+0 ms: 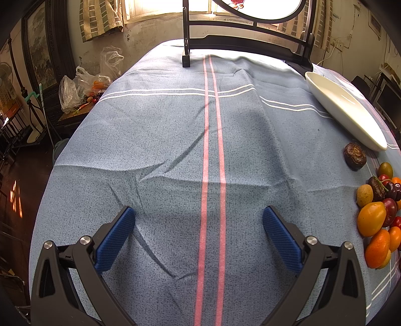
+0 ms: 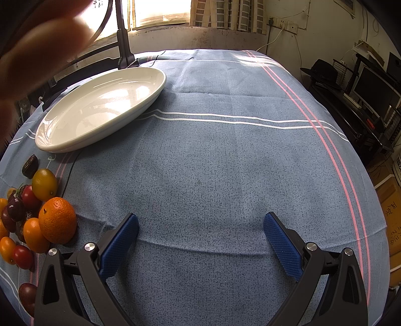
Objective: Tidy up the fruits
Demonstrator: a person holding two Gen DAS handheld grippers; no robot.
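Over tablecloth (image 1: 155, 140) | left gripper (image 1: 198, 213) wide, empty | right gripper (image 2: 200, 220) wide, empty

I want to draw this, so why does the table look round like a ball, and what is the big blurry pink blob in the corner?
Right wrist view: the fisheye lens bends the tablecloth into a dome; the blob is a finger too near the lens, out of focus; glare shines on the white plate. Left wrist view: same bulge, the window washes out white, shadows cross the cloth.
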